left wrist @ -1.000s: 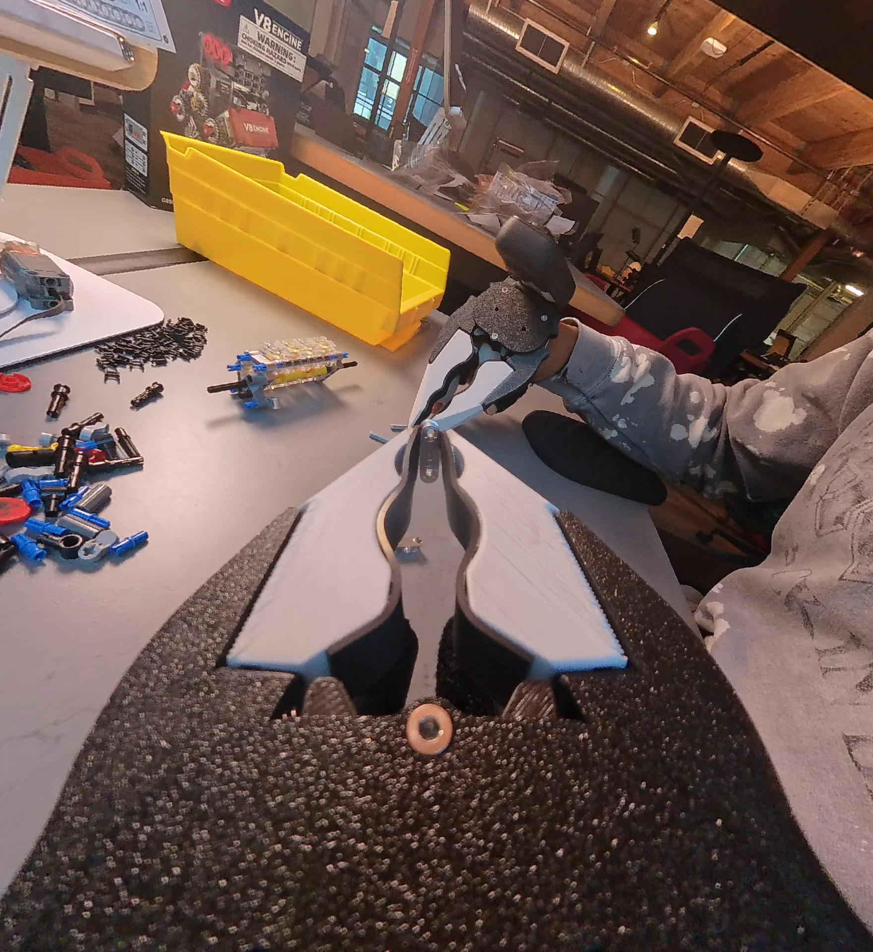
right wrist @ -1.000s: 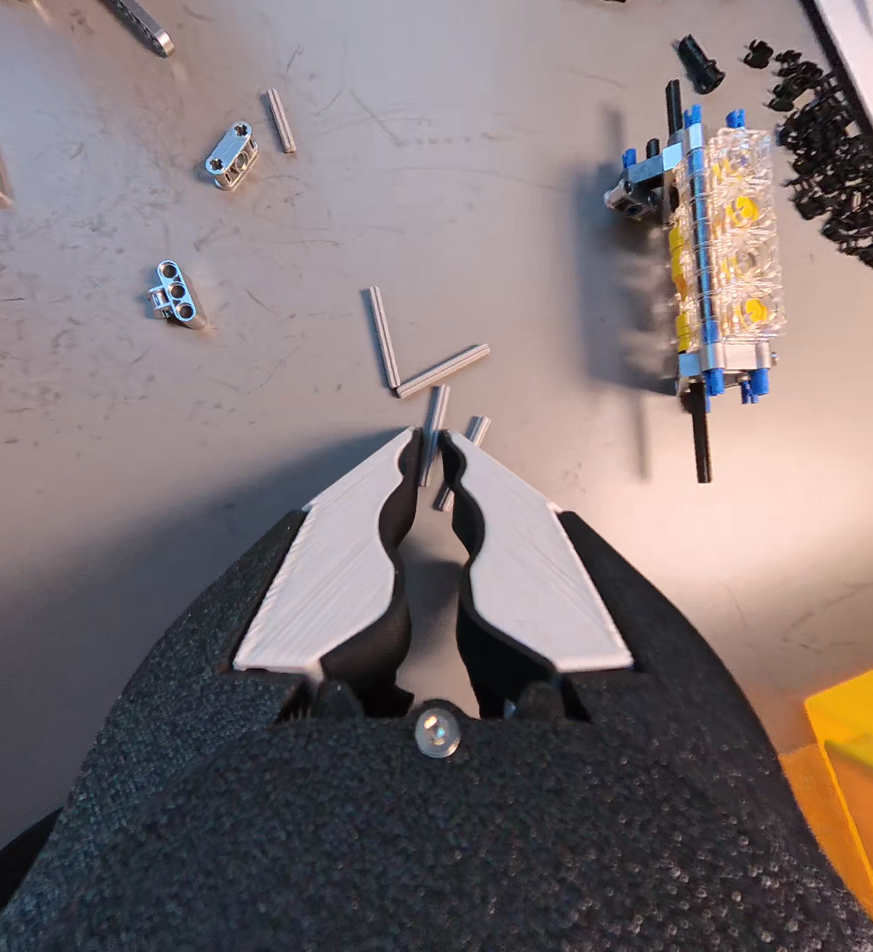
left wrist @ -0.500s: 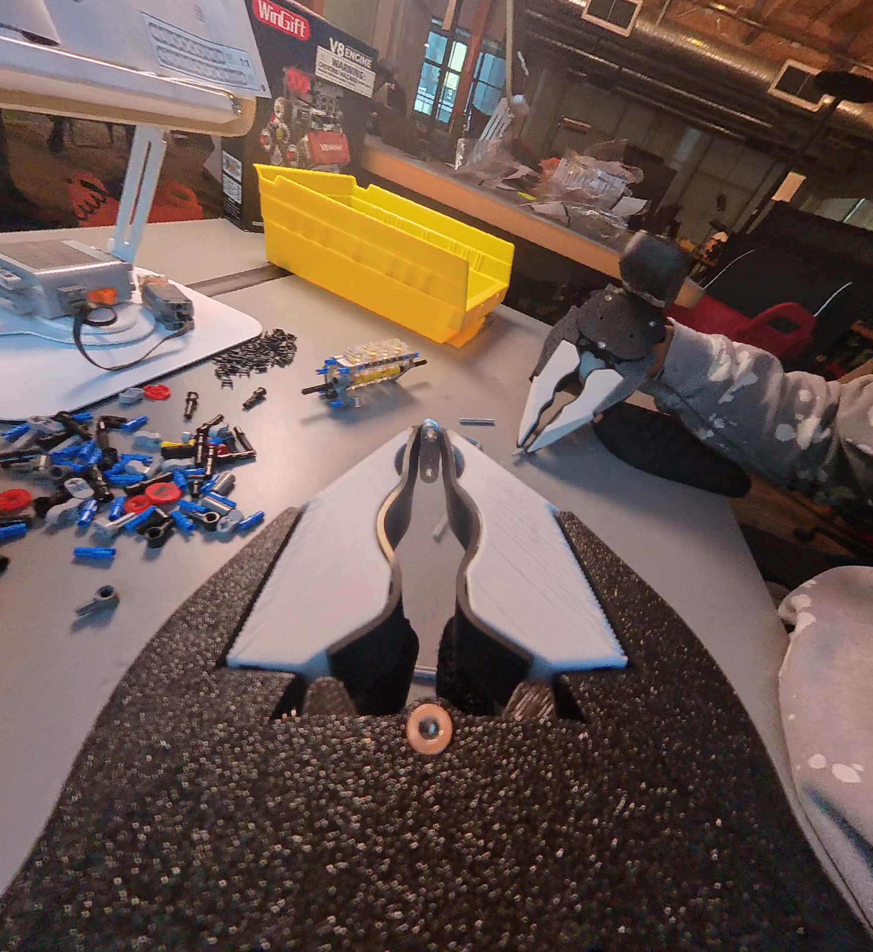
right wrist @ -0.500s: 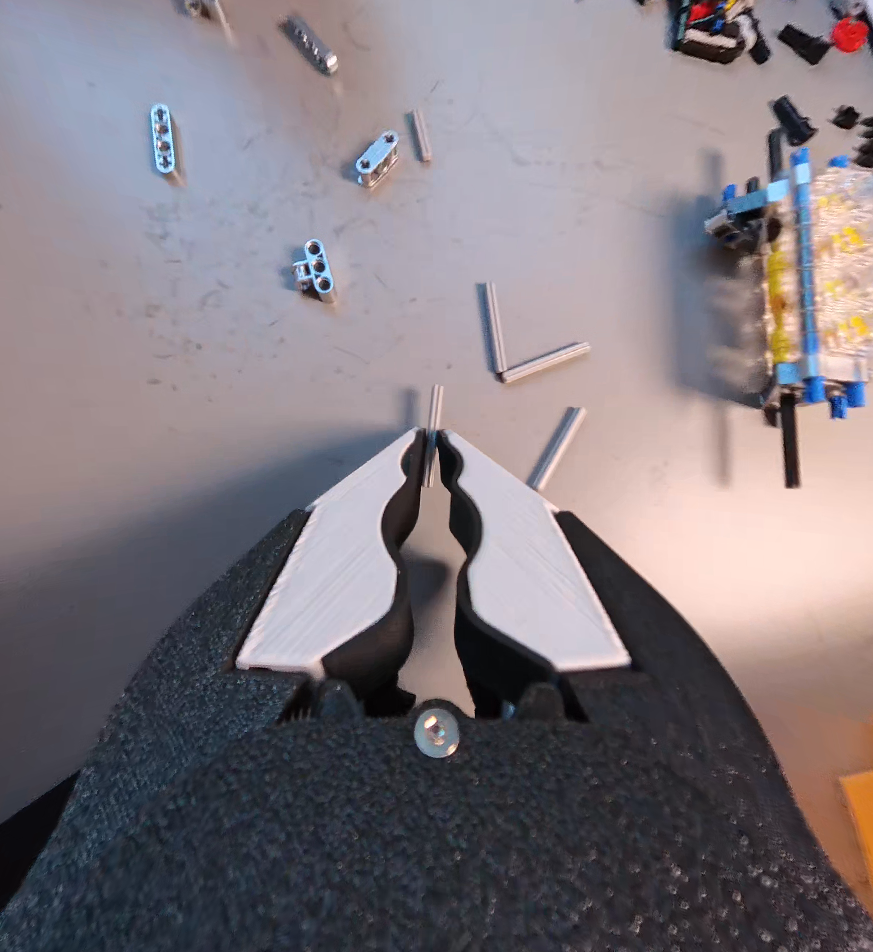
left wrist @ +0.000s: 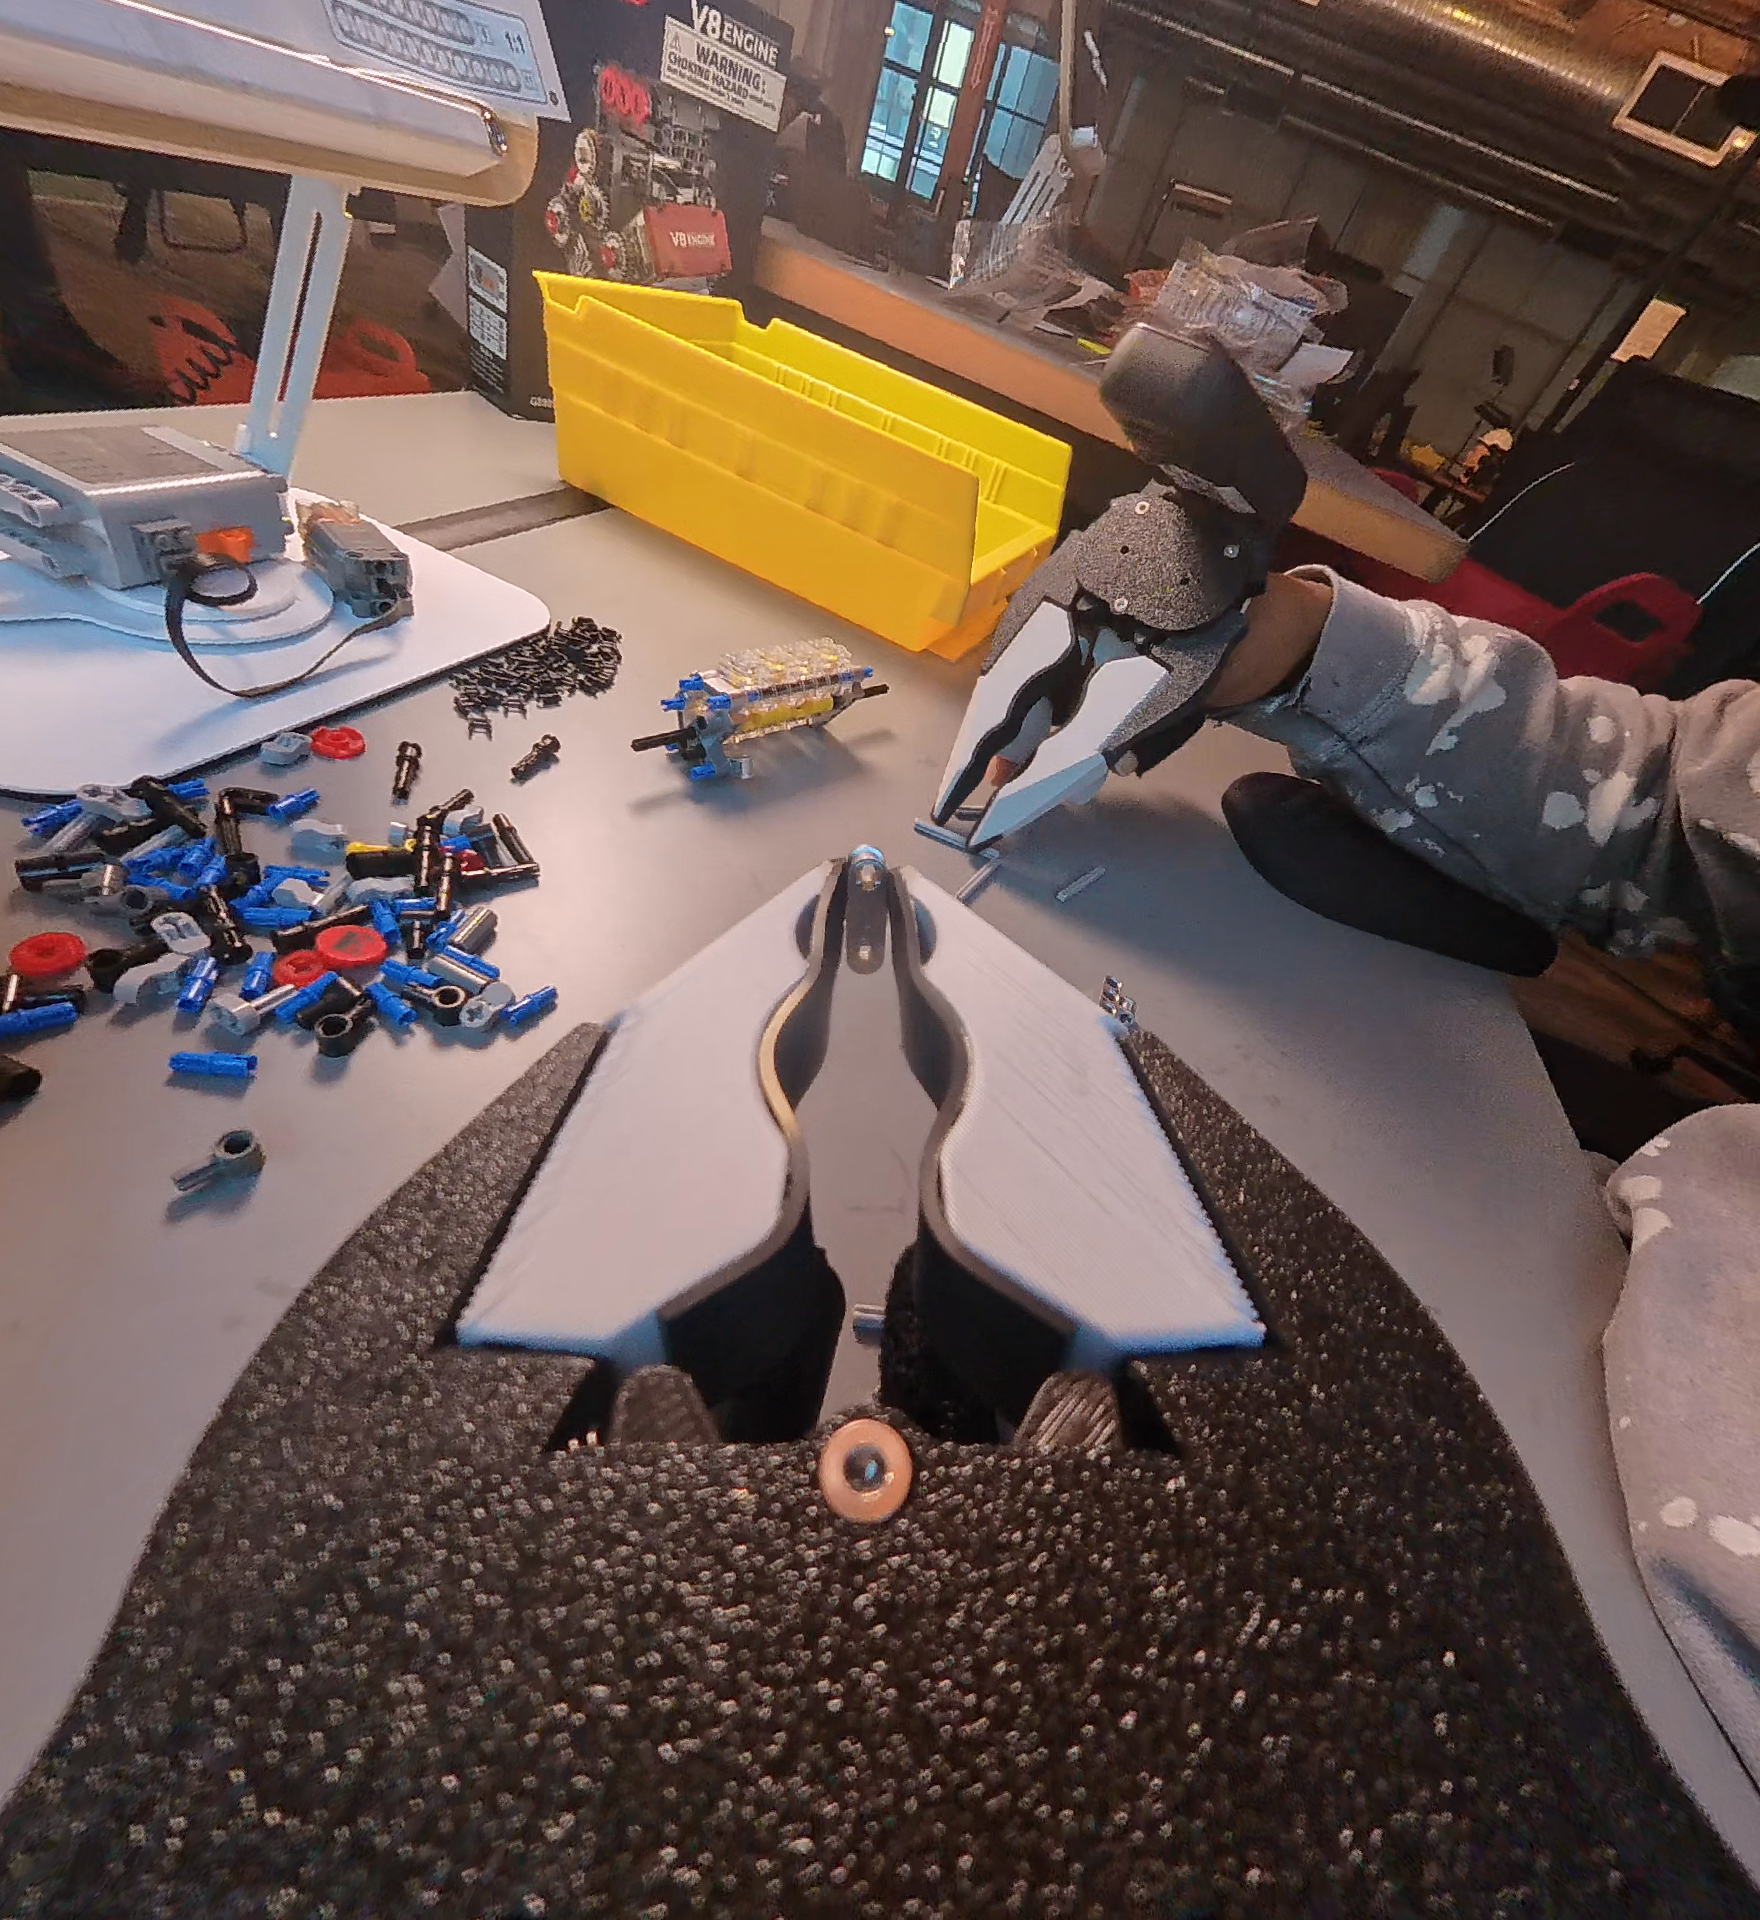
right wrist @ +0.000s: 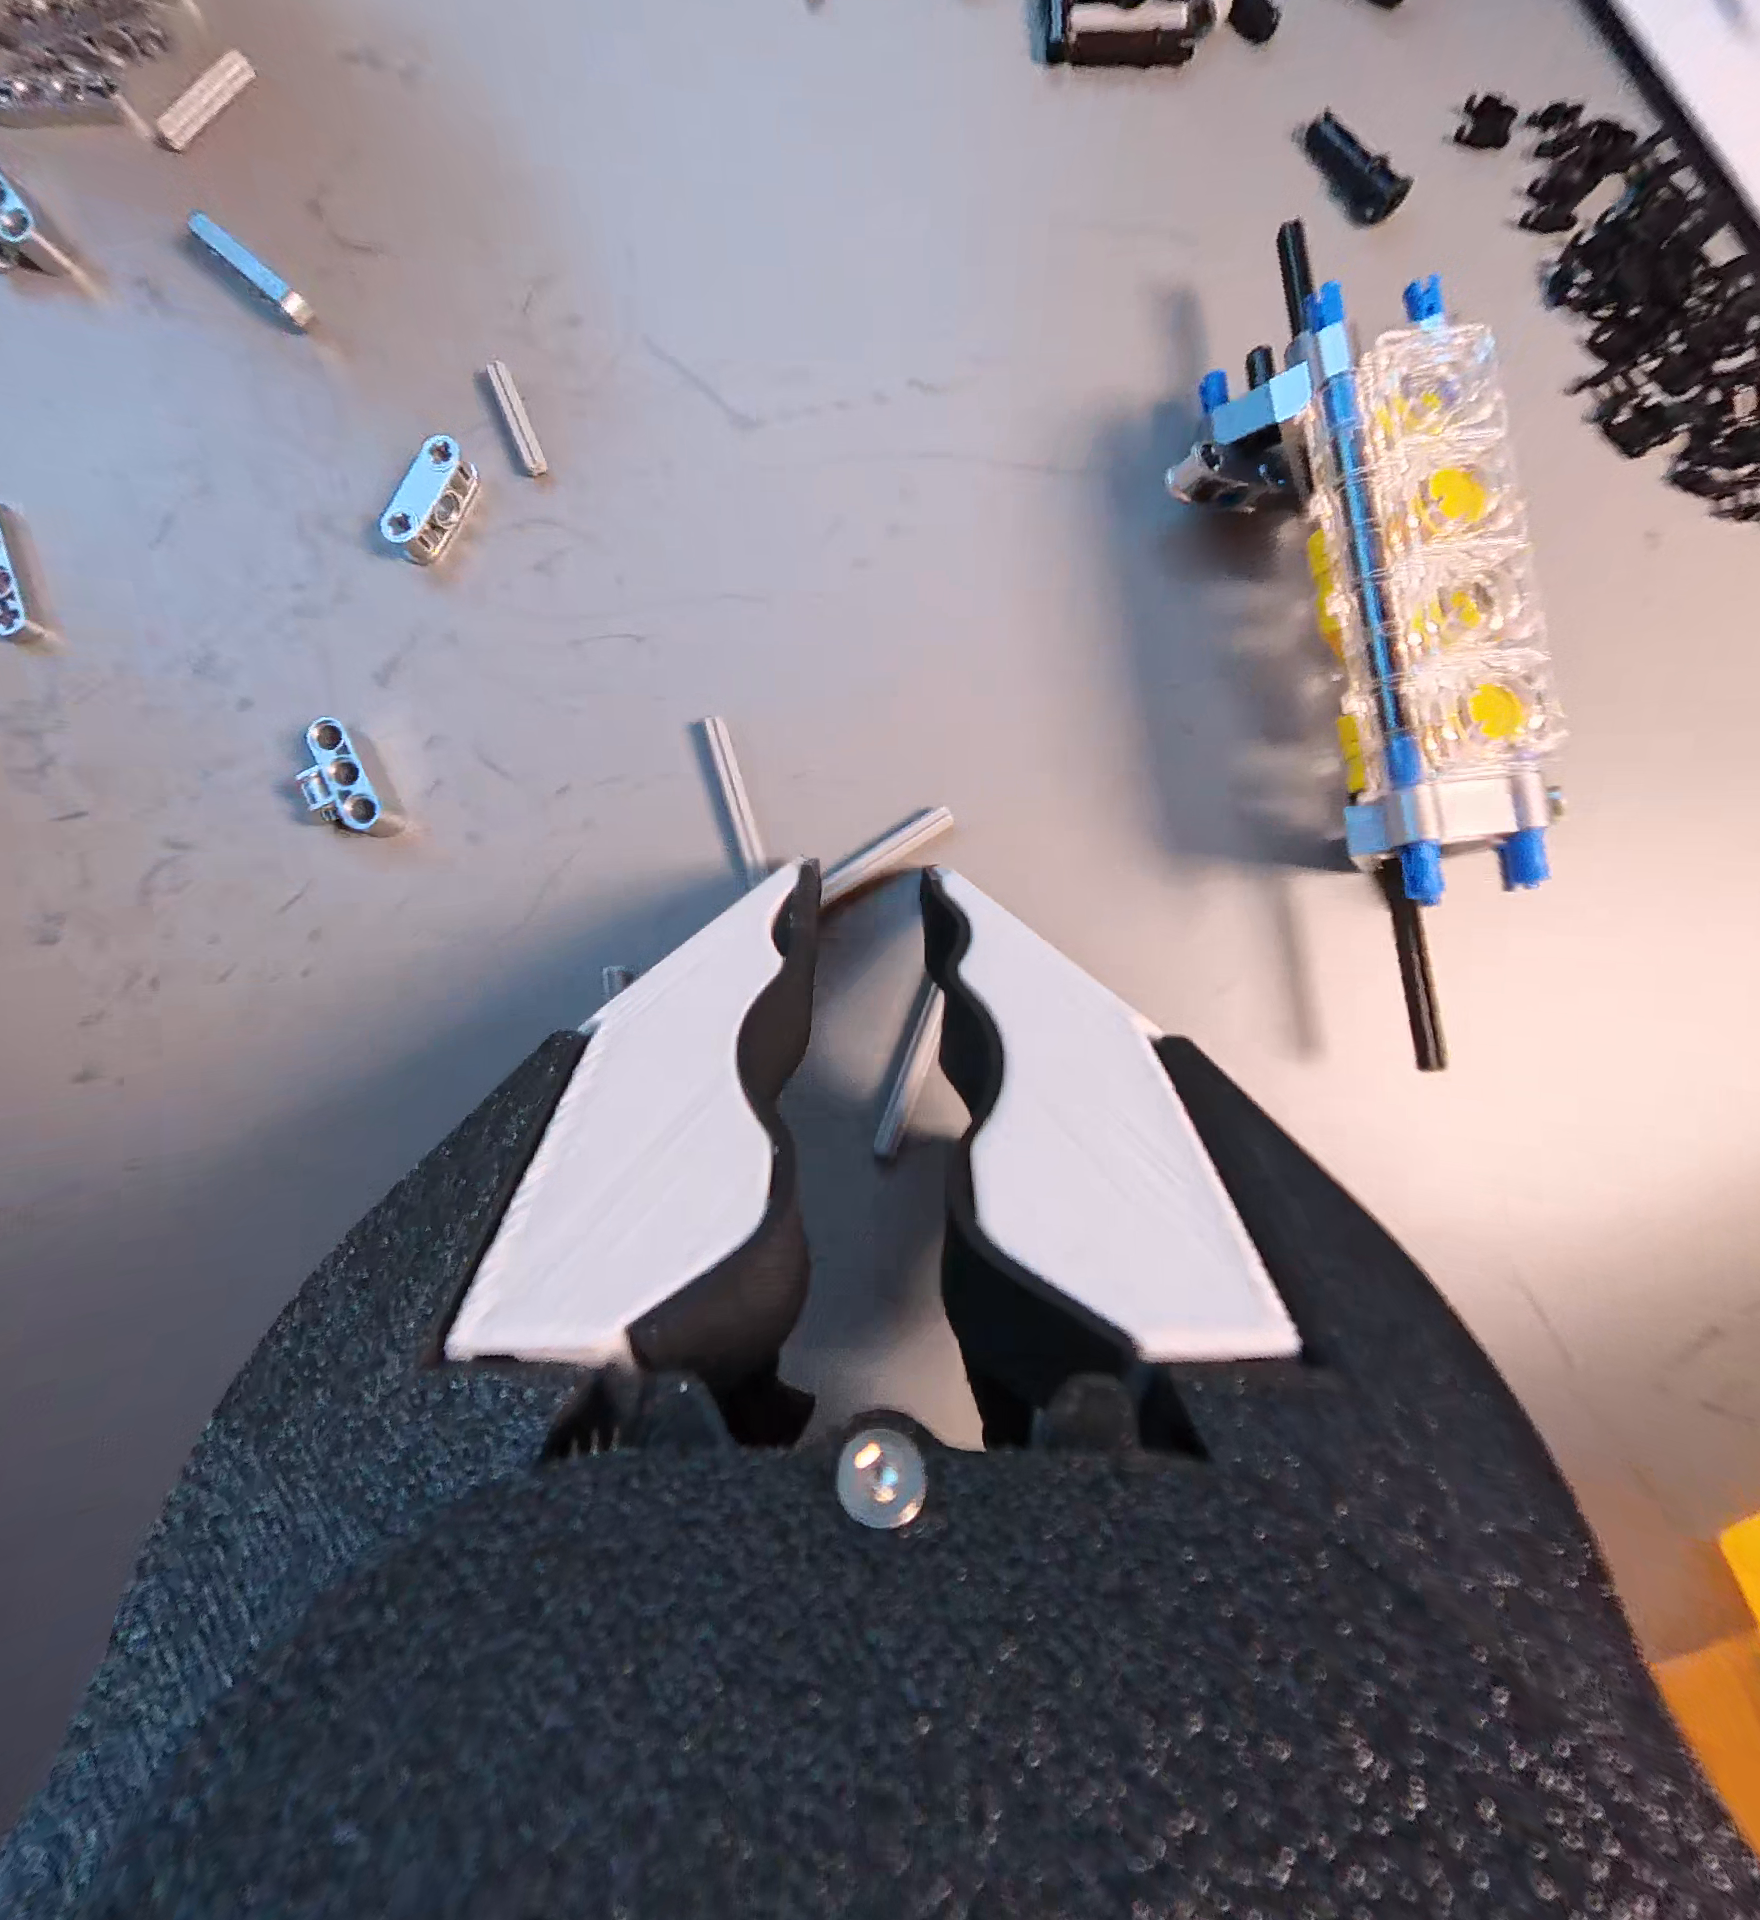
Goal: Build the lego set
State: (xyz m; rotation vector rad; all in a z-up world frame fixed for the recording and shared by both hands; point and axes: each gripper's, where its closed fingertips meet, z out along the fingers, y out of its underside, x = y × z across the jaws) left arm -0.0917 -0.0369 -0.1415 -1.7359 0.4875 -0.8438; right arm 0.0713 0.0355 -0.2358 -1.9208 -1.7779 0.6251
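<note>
jaws of the left gripper (left wrist: 865, 868) were clamped on a small grey link (left wrist: 863, 914). right gripper (right wrist: 863, 883) had jaws apart over grey axles (right wrist: 886, 852) on the tabletop (right wrist: 855, 520), clear engine block (right wrist: 1416, 613) at two o'clock.

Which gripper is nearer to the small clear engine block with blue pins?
Right. The right gripper is open over grey axles beside the engine block. The left gripper, shut on a small grey beam, is farther back.

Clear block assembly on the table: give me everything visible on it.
The clear block assembly lies on its side on the grey table, untouched by either gripper. A row of transparent blocks shows yellow round parts inside. Grey beams cap both ends, blue pins stick out of them, and a black axle runs lengthwise, protruding past both ends. It looks like plastic. Loose black pieces lie beside it.
</note>
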